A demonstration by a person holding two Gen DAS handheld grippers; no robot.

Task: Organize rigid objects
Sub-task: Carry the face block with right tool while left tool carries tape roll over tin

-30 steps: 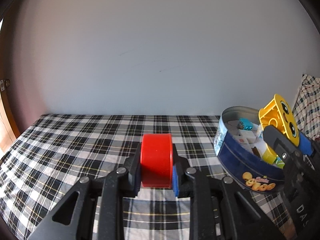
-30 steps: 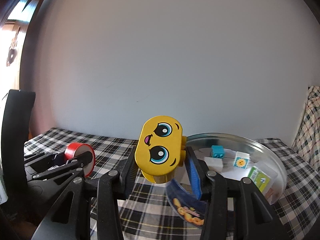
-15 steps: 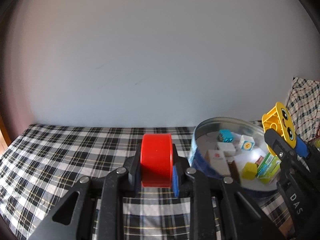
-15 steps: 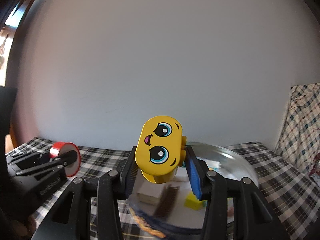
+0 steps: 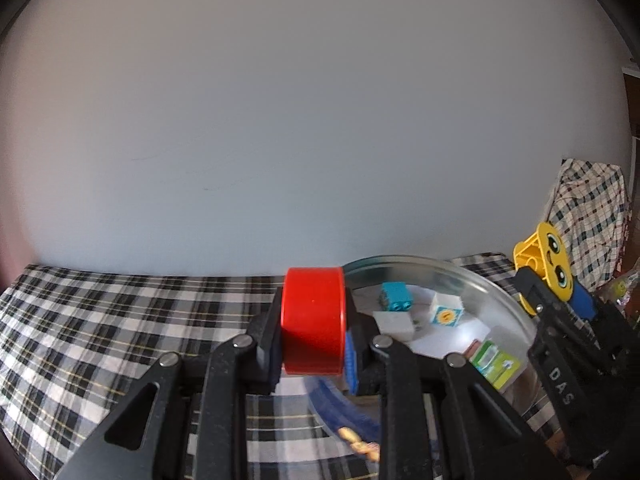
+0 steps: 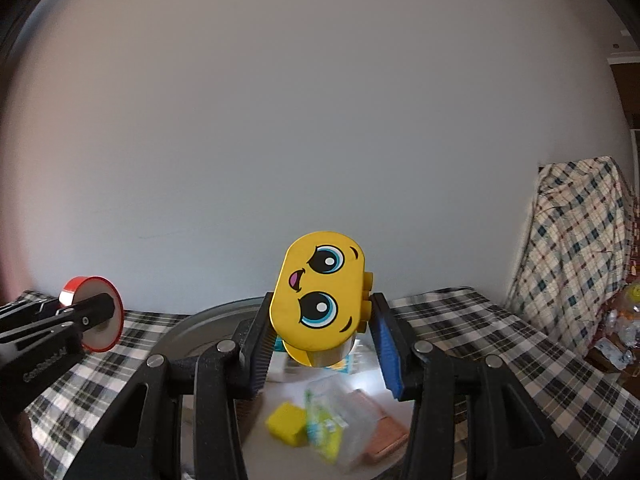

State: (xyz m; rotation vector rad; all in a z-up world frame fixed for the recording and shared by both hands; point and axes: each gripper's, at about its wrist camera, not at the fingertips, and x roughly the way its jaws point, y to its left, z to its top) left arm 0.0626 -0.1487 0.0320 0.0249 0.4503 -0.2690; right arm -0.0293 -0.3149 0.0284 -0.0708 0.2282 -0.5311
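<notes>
A black, white and grey checked bedcover [image 5: 100, 320] with thin yellow lines spreads across the lower part of both views, lying flat and reaching back to a plain pale grey wall [image 5: 312, 120] that fills most of each picture. At the far right, something tall is draped in a lighter cream cloth [image 6: 580, 240] checked in dark blue and red, standing just beyond the bedcover's edge. Beside it, at the right margin of the right wrist view, lies a blurred clutter of small items [image 6: 624, 332], too indistinct to tell apart.
</notes>
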